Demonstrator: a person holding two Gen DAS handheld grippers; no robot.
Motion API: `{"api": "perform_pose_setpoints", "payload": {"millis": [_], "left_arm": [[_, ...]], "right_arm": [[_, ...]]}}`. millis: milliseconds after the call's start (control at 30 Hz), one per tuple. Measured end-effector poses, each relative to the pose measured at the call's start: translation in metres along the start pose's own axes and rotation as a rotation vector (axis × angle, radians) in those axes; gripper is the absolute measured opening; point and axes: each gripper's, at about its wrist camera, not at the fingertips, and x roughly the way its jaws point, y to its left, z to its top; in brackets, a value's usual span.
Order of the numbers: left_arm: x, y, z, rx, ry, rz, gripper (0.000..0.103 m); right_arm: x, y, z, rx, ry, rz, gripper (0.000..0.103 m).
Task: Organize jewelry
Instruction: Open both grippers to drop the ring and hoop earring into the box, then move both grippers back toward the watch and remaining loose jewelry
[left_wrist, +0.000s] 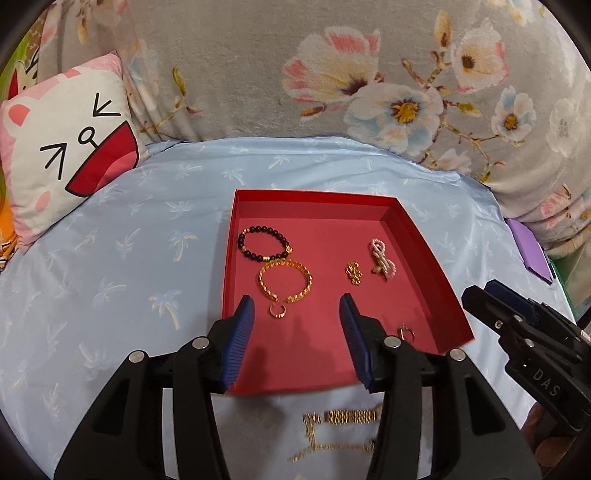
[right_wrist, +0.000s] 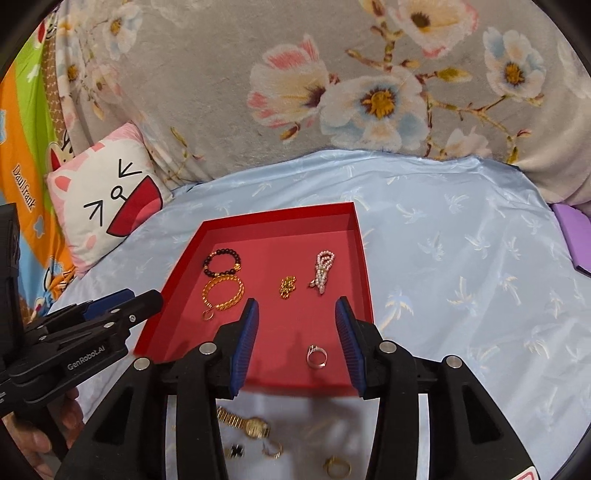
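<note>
A red tray (left_wrist: 325, 229) (right_wrist: 277, 240) lies on a light blue cloth. It holds a black bead bracelet (left_wrist: 242, 242) (right_wrist: 221, 253), a gold bracelet (left_wrist: 263, 284) (right_wrist: 240, 291), a small gold ring (left_wrist: 275, 315), a gold chain clump (left_wrist: 353, 273) (right_wrist: 287, 287), a pearl piece (left_wrist: 382, 258) (right_wrist: 323, 271) and a silver ring (right_wrist: 308, 356). Outside the tray's near edge lie a gold watch (right_wrist: 255, 426), a gold ring (right_wrist: 328, 465) and a blurred gold chain (left_wrist: 325, 446). My left gripper (left_wrist: 296, 299) and right gripper (right_wrist: 297, 301) hover over the near edge, both open and empty.
A cat-face pillow (left_wrist: 66, 147) (right_wrist: 107, 206) sits at the back left against a floral grey blanket (left_wrist: 295, 74). A purple object (left_wrist: 528, 247) (right_wrist: 576, 236) lies at the cloth's right edge. A hand (right_wrist: 37, 439) grips the left tool. Bare cloth (right_wrist: 461, 277) spreads right of the tray.
</note>
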Motion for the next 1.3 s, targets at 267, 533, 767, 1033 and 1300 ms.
{"api": "perform_pose_setpoints", "payload": {"millis": [267,533,767,1033,1300], "left_arm": [[-0.032,-0.009,-0.034,0.015,0.022,-0.027,0.046],[-0.047,-0.013,-0.065,0.021,0.059,-0.022,0.046],[-0.045,-0.012,-0.086,0.042,0.087,0.007,0.046],[-0.032,-0.003,-0.103,0.021,0.132,0.003,0.046],[-0.024,0.009,-0.111,-0.004,0.158,0.014,0.046]], "right_arm": [[-0.043,0.000,-0.035,0.029,0.015,0.010,0.043],[-0.063,-0.010,-0.071,0.066,0.058,-0.001,0.043],[-0.052,-0.016,-0.096,0.046,0.120,-0.040,0.043],[-0.025,-0.022,-0.118,0.029,0.192,-0.061,0.043],[-0.002,-0.025,-0.114,0.012,0.196,-0.082,0.043]]}}
